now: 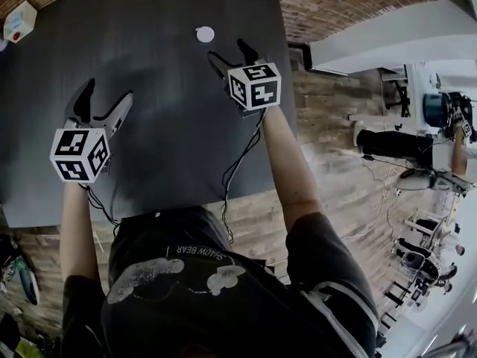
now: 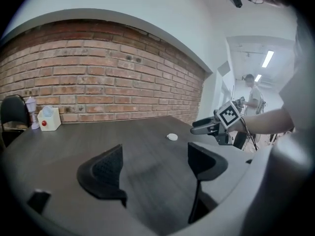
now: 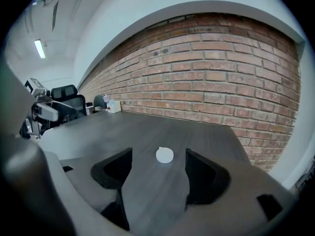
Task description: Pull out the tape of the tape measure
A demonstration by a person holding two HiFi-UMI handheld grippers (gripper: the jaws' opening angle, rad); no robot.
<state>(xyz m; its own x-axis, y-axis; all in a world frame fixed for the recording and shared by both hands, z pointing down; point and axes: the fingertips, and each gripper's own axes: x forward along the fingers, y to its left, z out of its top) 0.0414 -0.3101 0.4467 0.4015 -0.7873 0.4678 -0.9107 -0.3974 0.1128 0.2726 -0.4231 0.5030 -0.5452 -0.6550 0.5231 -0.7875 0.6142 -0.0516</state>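
Right gripper view looks along the right claw (image 3: 160, 173). Its jaws stand wide apart with nothing between them but bare dark surface (image 3: 147, 132). The tape measure (image 3: 164, 155), a small white round case, lies flat a little ahead of the jaws and centred in the gap. It touches neither jaw. That line-up looks deliberate: the claw seems aimed so that a straight push forward would bring the case between the jaws.

Left gripper view shows the left claw (image 2: 155, 168) spread just as wide and holding nothing. It hangs low over the surface, with the case off ahead and to its right, well apart from it. In the head view this claw sits nearer the person and toward the left. That suits a hand waiting for the second job, either steadying the case or taking the tape end.

The case rests toward the far edge of the surface, alone in open space, so either claw can reach it from any side. A small nub at its rim may be the tape tab, but it is too small to be sure. A white box (image 1: 19, 21) sits in the far left corner against the brick wall, clear of the work.

By my reading, the pull is not yet begun, and the first grasp is what comes next.
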